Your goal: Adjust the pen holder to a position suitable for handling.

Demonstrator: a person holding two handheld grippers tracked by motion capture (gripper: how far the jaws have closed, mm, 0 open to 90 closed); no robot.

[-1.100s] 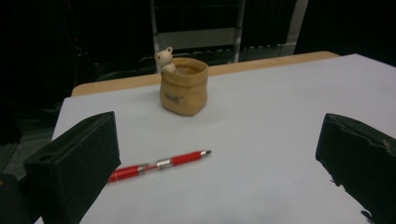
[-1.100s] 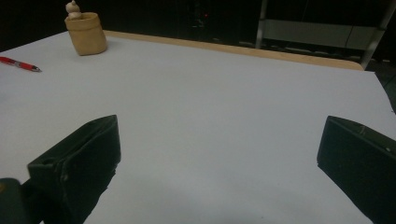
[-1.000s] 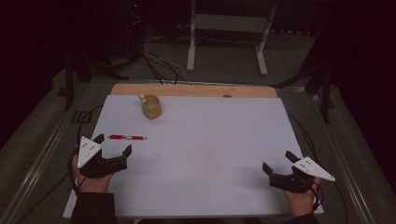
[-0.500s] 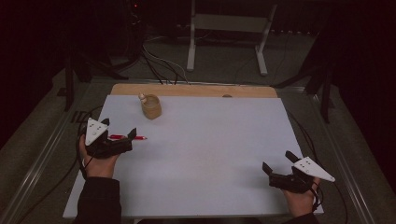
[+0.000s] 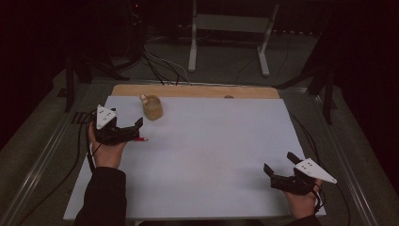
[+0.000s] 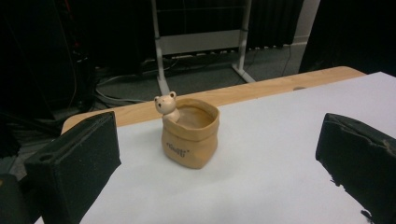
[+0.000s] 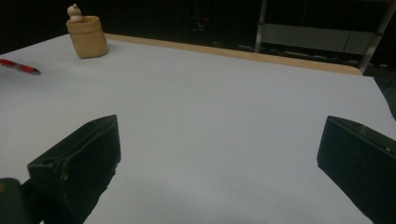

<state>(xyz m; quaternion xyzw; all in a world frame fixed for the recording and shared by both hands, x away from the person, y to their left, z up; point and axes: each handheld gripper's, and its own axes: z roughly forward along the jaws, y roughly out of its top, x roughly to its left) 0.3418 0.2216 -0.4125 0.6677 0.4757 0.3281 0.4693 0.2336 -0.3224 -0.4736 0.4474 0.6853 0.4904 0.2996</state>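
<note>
Red pen lies on the white table beneath the wide-open left gripper, near the bear pot with unreadable lettering; right gripper also released.

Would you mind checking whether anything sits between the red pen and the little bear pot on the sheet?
Nothing visible does. The red pen lies under the open left tongs, and only bare white sheet separates it from the bear pot just beyond.
</note>
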